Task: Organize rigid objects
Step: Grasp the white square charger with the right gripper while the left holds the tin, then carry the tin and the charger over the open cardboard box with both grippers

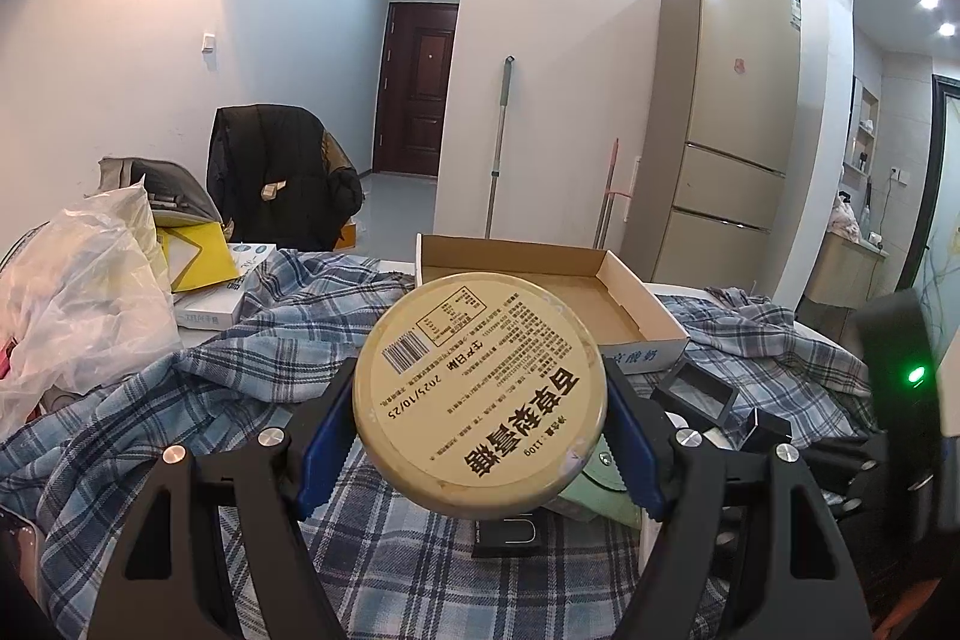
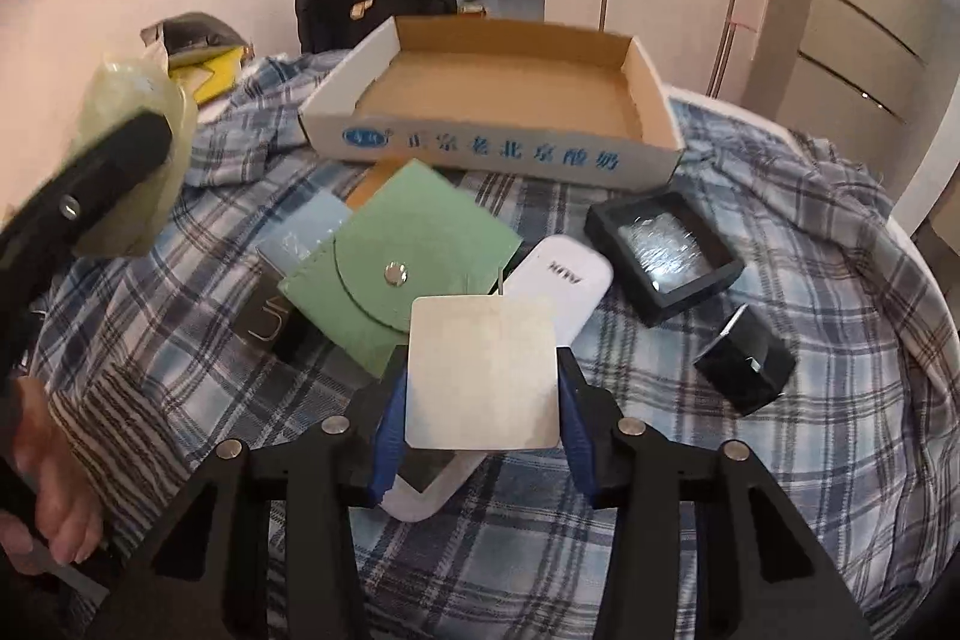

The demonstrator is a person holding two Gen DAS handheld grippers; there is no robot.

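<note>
My left gripper (image 1: 480,400) is shut on a round yellow tin (image 1: 480,388) with a printed label facing the camera, held above the plaid cloth. The right wrist view shows that tin (image 2: 138,100) blurred at the far left. My right gripper (image 2: 483,424) is shut on a flat square silver plate (image 2: 483,370), a blue pad against each side edge. Beyond it lie a green snap pouch (image 2: 408,244), a white oblong device (image 2: 567,286), a black framed case (image 2: 663,250) and a small black box (image 2: 744,364). An open cardboard box (image 2: 480,148) stands empty behind them.
A plaid cloth (image 2: 810,280) covers the round table. A black box (image 2: 270,328) pokes out under the pouch. At the left edge sit a plastic bag (image 1: 78,292) and a yellow envelope (image 1: 192,256). A jacket-draped chair (image 1: 276,172) stands behind. A person's hand (image 2: 48,490) shows at lower left.
</note>
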